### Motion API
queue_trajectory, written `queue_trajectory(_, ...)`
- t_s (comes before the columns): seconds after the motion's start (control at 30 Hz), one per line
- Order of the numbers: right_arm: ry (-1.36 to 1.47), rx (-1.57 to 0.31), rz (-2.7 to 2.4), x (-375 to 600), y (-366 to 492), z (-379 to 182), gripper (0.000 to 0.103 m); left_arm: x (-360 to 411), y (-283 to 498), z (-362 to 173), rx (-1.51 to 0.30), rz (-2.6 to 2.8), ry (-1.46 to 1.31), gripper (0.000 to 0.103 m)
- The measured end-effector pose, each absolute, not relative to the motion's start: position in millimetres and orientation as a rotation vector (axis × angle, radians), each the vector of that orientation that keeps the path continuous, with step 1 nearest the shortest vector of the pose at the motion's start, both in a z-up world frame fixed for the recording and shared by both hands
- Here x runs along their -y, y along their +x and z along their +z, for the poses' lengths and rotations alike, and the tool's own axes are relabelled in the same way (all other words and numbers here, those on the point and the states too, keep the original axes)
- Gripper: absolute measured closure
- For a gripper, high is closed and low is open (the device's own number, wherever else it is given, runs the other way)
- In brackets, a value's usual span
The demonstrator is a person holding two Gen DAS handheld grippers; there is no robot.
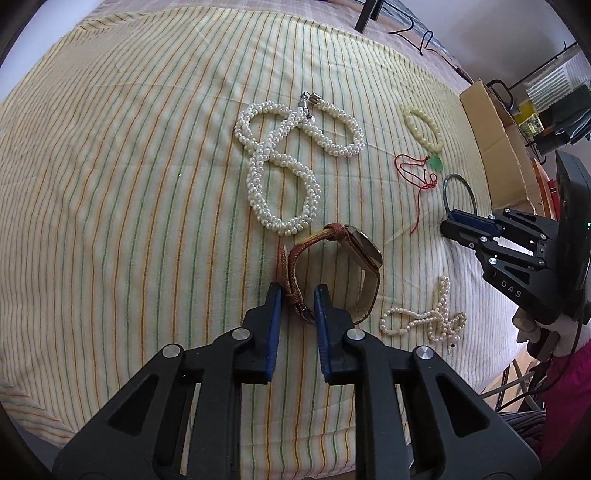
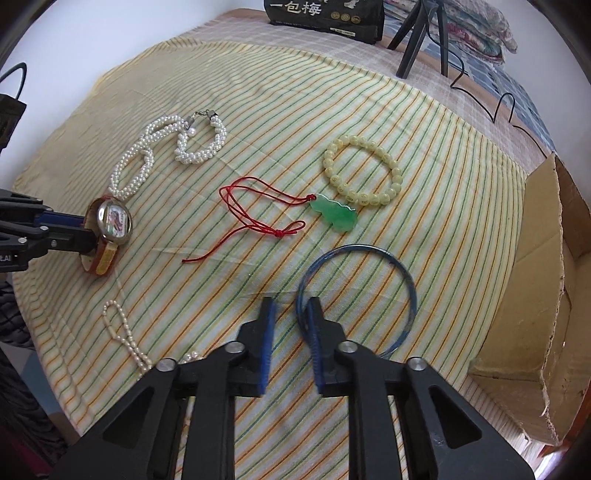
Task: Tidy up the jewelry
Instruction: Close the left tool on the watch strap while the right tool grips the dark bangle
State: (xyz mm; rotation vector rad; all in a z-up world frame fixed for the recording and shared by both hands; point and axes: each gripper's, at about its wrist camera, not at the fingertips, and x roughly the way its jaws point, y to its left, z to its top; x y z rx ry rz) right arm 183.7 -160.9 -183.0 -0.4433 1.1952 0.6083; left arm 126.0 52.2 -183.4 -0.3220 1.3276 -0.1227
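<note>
A brown-strapped watch (image 1: 354, 254) stands on the striped cloth; its strap lies between the jaws of my open left gripper (image 1: 297, 295). It also shows in the right wrist view (image 2: 110, 225). A thick pearl necklace (image 1: 284, 166), a cream bead bracelet (image 2: 364, 173), a green pendant (image 2: 334, 216) on red cord and a thin pearl strand (image 1: 424, 317) lie around. My right gripper (image 2: 290, 312) is open at a blue bangle (image 2: 369, 291), whose near rim lies against its right finger.
A striped cloth (image 1: 129, 184) covers the surface. An open cardboard box (image 2: 535, 295) stands at the right edge. A black packet (image 2: 325, 14) and tripod legs (image 2: 417, 40) stand at the back, with a black cable (image 2: 495, 99).
</note>
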Motion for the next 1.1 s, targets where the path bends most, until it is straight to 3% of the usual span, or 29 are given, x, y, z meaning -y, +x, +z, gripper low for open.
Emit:
queue_trajectory(0.2,-0.431,-1.185,0.602,164.5,181.4,-178.4,0.1,-53.3,127.3,-180.4,-1.313,-0.121,-0.33,0.095)
queue_trajectory(1.1,-0.243,-0.986,0.567,197.4,184.0,-96.2,0.101,-34.7,126.4,-127.7,-1.156,-0.186,-0.336,0.095)
